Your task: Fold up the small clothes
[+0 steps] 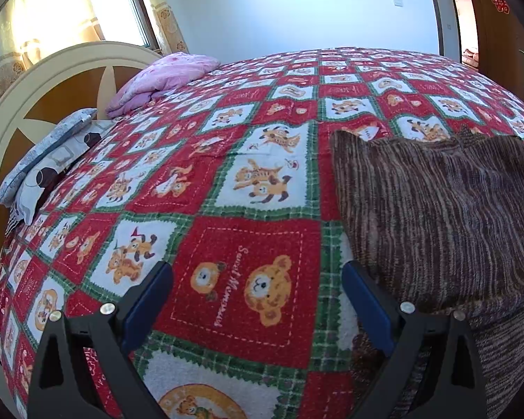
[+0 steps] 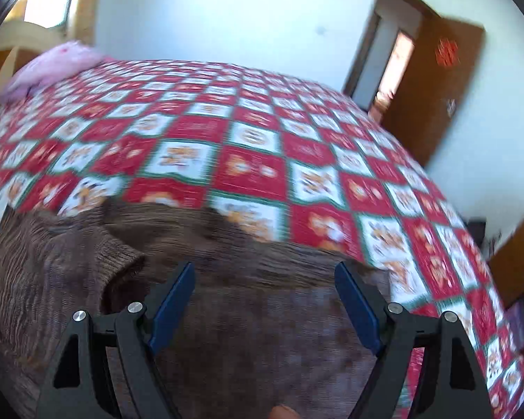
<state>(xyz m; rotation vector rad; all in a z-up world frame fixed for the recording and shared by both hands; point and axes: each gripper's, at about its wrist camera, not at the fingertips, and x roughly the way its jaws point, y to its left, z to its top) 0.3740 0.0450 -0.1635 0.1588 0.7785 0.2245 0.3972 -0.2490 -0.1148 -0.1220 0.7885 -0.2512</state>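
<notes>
Brown knit sweater [image 2: 227, 314] lay on the bed's quilt [image 1: 248, 181], under my spread right tongs [image 2: 263, 296]. Left tongs [image 1: 258, 300], also spread, hung beside it; I risked pinching quilt with knit.

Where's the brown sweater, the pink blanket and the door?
brown sweater [image 1: 436, 209]: left wrist view, middle of the knit.
pink blanket [image 1: 164, 73]: left wrist view, top fold.
door [image 2: 433, 90]: right wrist view, wooden panel.
</notes>
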